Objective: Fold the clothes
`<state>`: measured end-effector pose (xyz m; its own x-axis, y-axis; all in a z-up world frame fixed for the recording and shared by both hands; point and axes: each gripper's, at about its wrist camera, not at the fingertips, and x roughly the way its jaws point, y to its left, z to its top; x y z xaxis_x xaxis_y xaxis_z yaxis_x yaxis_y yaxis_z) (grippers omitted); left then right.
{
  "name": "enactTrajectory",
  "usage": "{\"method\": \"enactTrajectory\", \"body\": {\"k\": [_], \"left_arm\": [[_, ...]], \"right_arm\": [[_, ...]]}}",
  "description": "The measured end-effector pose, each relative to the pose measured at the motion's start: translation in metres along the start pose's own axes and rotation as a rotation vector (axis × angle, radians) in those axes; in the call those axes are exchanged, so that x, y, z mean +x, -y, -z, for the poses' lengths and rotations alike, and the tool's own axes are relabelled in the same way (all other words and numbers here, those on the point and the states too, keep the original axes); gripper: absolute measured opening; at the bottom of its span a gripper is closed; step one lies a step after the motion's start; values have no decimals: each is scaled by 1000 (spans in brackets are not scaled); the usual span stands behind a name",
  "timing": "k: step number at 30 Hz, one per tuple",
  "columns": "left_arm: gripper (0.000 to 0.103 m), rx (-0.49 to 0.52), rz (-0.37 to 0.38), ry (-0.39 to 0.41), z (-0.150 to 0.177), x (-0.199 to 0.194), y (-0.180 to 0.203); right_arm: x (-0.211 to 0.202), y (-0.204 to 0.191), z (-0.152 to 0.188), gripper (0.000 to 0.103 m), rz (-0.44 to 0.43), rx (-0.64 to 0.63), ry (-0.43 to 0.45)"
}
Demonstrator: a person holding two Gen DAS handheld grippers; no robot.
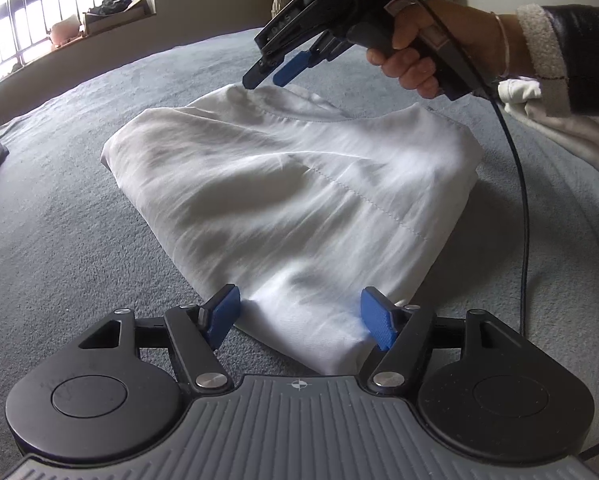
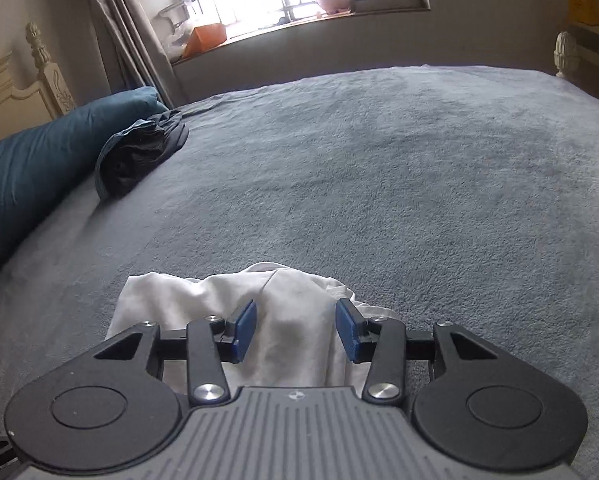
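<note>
White garment: a white garment [image 1: 291,184], partly folded and creased, lies flat on the bed, spread between the two grippers, with stitched seams showing on top.
Long axis: in the left wrist view it runs from a narrow end at the left gripper, up and away, to a wider bunched end under the right gripper's tips; the narrow end points at the left gripper.
Left gripper: the left gripper [image 1: 305,314] has its jaws set wide, the blue pads [image 1: 379,322] standing either side of the garment's near end. The cloth lies between them; neither pad looks pressed into it, so nothing is gripped.
Right gripper: the right gripper [image 1: 264,75], held by a hand [image 1: 415,48] with a bracelet and a dark sleeve with a fleecy cuff, points down at the garment's far edge. Its own view shows the right gripper [image 2: 296,330] about half open, over rumpled white cloth that passes between the pads without being pinched. Its tips sit just above or on the cloth; which, I cannot tell.
Bed: the grey fleecy bed cover [image 2: 379,168] carries everything.
Beyond the right gripper: a dark bundled garment [image 2: 139,152] lies far ahead to its left, against a teal pillow [image 2: 39,160].
Containers: a cardboard box [image 1: 115,14] on the windowsill holds dark items, too small to name.
Other white cloth: more white fabric [image 1: 519,94] lies under the person's right wrist.
Cable: a black cable [image 1: 521,200] hangs from the right gripper's handle.
</note>
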<state>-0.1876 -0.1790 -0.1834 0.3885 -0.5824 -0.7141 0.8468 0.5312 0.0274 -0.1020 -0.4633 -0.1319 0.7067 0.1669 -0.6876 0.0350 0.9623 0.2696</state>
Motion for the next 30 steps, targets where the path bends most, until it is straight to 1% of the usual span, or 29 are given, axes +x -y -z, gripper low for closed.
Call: {"method": "enactTrajectory", "body": {"k": [1, 2, 3, 4, 6, 8, 11, 13, 15, 16, 17, 18, 19, 20, 22, 24, 26, 27, 30], "left_arm": [[67, 4, -2, -1, 0, 0, 0], [67, 9, -4, -2, 0, 0, 1], [67, 13, -5, -2, 0, 1, 1], [67, 17, -7, -3, 0, 1, 2], [68, 28, -11, -4, 0, 1, 3], [68, 38, -15, -6, 0, 0, 4], [68, 37, -15, -12, 0, 0, 4], [68, 34, -17, -13, 0, 0, 4], [69, 31, -18, -15, 0, 0, 4], [69, 32, -20, -15, -1, 0, 5], [69, 34, -21, -15, -1, 0, 5], [69, 35, -23, -16, -2, 0, 4], [69, 37, -24, -16, -2, -1, 5], [69, 38, -26, -16, -2, -1, 4], [69, 39, -27, -17, -1, 0, 2], [69, 41, -27, -15, 0, 0, 0], [70, 44, -26, -15, 1, 1, 0], [70, 46, -26, -15, 1, 1, -1], [71, 47, -27, -17, 1, 1, -1]], "right_arm": [[6, 1, 0, 45, -20, -9, -13], [12, 1, 1, 34, -51, -17, -28], [14, 1, 1, 19, -56, -18, -30], [15, 0, 1, 0, -55, -16, -29], [8, 2, 2, 0, -57, -1, 29], [6, 9, 3, 0, -35, 31, 58], [13, 21, 7, 0, 0, 65, 47], [21, 27, 12, 1, 26, 66, 32], [26, 34, 15, 3, 14, 99, 14], [23, 36, 15, 7, 6, 118, 14], [19, 38, 14, 15, -3, 138, 18], [15, 39, 12, 20, -5, 146, 30], [6, 38, 10, 31, -3, 141, 52], [-4, 37, 8, 34, 0, 135, 75], [-22, 31, 5, 34, -21, 103, 99], [-41, 20, 7, 34, -108, 49, 107], [-50, 9, 13, 34, -201, -2, 85], [-49, 5, 18, 33, -218, -21, 62], [-16, 4, 36, 33, -169, -15, -73]]}}
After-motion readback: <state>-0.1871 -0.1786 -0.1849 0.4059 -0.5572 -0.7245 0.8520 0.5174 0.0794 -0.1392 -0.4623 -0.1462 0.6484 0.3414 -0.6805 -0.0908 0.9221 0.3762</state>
